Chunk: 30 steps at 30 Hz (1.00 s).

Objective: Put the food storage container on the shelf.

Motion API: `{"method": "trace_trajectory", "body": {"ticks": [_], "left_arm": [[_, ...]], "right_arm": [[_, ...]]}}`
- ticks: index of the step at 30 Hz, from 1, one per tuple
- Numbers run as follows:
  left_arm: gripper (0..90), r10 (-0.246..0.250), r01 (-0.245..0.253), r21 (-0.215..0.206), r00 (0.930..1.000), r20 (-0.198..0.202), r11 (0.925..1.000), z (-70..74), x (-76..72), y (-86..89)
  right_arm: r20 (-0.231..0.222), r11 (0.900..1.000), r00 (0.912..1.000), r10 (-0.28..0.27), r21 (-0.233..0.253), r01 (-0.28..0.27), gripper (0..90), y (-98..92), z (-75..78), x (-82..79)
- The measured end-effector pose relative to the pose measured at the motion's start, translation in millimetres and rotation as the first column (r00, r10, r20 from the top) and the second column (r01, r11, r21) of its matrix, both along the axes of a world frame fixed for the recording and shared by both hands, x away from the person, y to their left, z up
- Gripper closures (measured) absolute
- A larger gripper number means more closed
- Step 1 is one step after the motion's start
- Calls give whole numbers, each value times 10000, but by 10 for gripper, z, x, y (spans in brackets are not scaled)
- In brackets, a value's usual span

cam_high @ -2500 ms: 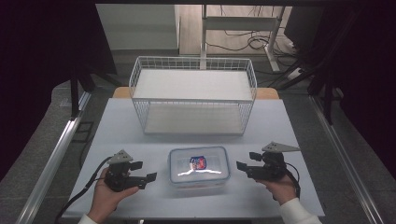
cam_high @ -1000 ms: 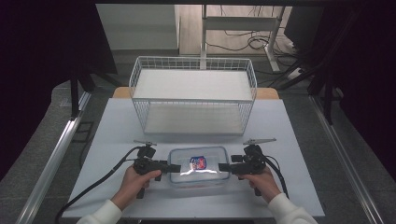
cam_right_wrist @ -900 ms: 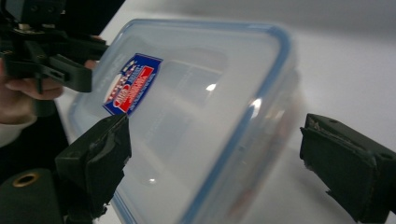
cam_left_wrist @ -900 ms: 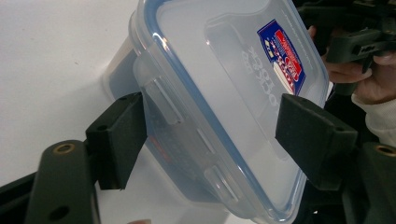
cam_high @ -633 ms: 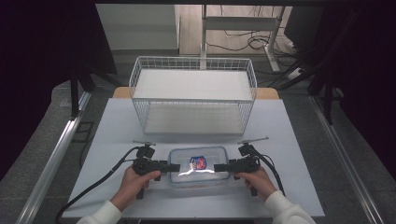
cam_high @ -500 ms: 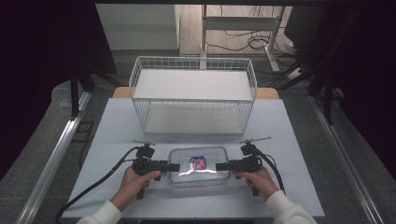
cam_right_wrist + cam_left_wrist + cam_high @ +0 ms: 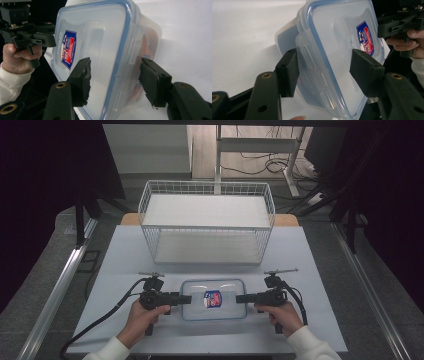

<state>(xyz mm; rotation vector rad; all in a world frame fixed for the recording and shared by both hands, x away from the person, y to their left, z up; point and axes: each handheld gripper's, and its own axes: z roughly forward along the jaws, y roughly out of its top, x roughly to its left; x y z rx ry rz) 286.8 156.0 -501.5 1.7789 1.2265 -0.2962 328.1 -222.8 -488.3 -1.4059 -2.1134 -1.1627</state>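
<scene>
A clear plastic container (image 7: 214, 306) with a blue-sealed lid and a red-and-blue label (image 7: 212, 299) lies flat on the white table (image 7: 310, 270) near its front edge. My left gripper (image 7: 185, 298) points at its left short end, and my right gripper (image 7: 240, 298) points at its right short end. In the left gripper view the container (image 7: 332, 50) has that end, with its latch flap, between the jaws of the left gripper (image 7: 324, 66), which stands open. In the right gripper view the right gripper (image 7: 115, 75) stands open and straddles the opposite end of the container (image 7: 100, 50). Both hands are rolled sideways.
A white wire basket (image 7: 207, 222) stands behind the container at the middle of the table. Bare table surface lies to both sides of the hands. A metal rail (image 7: 55, 295) runs along the left edge, and cables trail from both grippers.
Both grippers have come in from the table's sides to the container's two ends, so that their jaws now straddle it. The container has stayed in place.
</scene>
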Motion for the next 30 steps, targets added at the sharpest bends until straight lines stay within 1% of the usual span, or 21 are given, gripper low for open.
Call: {"method": "trace_trajectory", "body": {"ticks": [1, 4, 5, 6, 10, 14, 15, 20, 23, 30], "left_arm": [[418, 1, -1, 43, 10000, 96, 10000, 6, -14, -2], [432, -12, 11, 95, 9999, 160, 10000, 31, -47, -1], [437, 1, -2, 53, 9998, 174, 10000, 35, -54, -3], [440, -24, 22, 105, 9998, 179, 9999, 41, -60, 0], [446, 9, -11, 95, 9999, 168, 10000, 55, -72, -2], [452, -4, 2, 136, 9999, 161, 9999, 70, -79, -2], [455, -35, 30, 239, 9998, 195, 9997, 88, -92, -3], [456, 49, -56, 278, 9996, 263, 9996, 113, -100, 3], [453, 22, -43, 489, 9991, 414, 9988, 139, -106, -14], [457, -52, 26, 503, 9987, 511, 9987, 163, -93, -19]], "right_arm": [[14, 10000, 10000, -48, 4, 48, 449, -1, 8, -17], [20, 9998, 9998, -198, 76, 198, 463, -10, 22, -56], [-6, 9996, 9997, -252, 108, 252, 466, -11, 27, -68], [63, 9996, 9997, -250, 99, 249, 468, -13, 29, -75], [75, 9995, 9995, -320, 73, 319, 473, -12, 45, -101], [18, 9993, 9993, -361, 84, 361, 479, -13, 52, -114], [-43, 9993, 9993, -359, 110, 359, 484, -16, 60, -119], [110, 9992, 9992, -385, 89, 384, 492, 0, 89, -143], [238, 9993, 9990, -370, 41, 369, 492, 11, 112, -152], [395, 9991, 9983, -429, 58, 427, 493, -3, 131, -155]]}}
